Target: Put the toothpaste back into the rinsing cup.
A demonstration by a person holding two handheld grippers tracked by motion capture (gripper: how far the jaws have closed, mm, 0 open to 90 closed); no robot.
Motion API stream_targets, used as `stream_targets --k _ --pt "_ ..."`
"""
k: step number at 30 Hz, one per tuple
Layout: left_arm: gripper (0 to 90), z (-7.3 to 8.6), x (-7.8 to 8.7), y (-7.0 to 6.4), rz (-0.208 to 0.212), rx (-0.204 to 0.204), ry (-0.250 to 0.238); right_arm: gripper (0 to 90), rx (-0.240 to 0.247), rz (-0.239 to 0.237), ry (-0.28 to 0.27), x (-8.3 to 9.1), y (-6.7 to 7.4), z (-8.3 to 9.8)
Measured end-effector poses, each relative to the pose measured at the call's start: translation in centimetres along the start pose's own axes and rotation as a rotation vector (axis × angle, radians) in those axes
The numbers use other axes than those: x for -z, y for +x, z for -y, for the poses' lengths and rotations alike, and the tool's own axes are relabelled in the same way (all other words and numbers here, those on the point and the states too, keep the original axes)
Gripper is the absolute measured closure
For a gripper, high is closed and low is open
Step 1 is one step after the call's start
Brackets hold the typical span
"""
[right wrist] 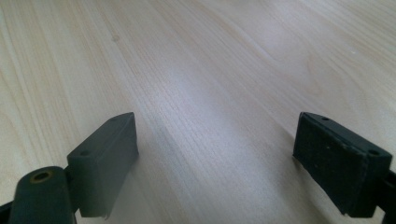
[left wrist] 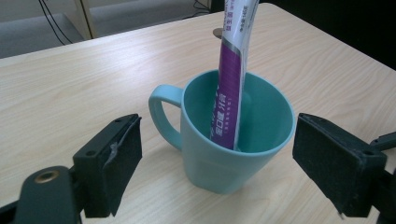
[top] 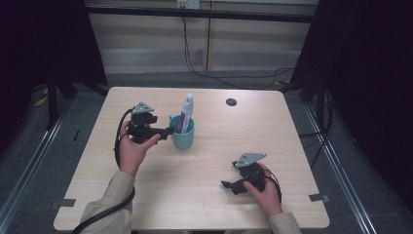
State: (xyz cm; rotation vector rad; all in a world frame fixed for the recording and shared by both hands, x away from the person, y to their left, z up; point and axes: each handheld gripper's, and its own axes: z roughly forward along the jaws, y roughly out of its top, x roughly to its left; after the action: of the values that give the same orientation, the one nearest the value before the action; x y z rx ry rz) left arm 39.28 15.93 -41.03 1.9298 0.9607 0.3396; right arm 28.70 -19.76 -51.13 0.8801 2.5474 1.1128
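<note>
Dim, soft overhead light (dark surrounds), mild glare on the table [right wrist: 196, 88].

A tube [left wrist: 231, 79] stands in the mug [left wrist: 219, 158] on the table [top: 272, 141].

Light wood-grain table [top: 195, 195], rounded corners, w/ dark round port [top: 231, 102] nr far edge. Grey floor [top: 29, 161] w/ metal rails [top: 34, 156] both sides. Black curtains [top: 375, 73] L & R. Pale panelled wall [top: 146, 39] behind; black cables [top: 219, 75] trail down onto the floor.
</note>
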Motion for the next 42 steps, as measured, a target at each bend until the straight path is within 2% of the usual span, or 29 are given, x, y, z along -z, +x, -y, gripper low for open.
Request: stream_targets --k 22,42 --pt "15.8 2.1 0.7 0.5 0.020 0.001 0.046 13.0 0.000 0.000 0.000 0.0 0.0 0.0" --pt "16.0 4.8 1.7 1.6 0.006 0.000 0.068 13.0 0.000 0.000 0.000 0.0 0.0 0.0"
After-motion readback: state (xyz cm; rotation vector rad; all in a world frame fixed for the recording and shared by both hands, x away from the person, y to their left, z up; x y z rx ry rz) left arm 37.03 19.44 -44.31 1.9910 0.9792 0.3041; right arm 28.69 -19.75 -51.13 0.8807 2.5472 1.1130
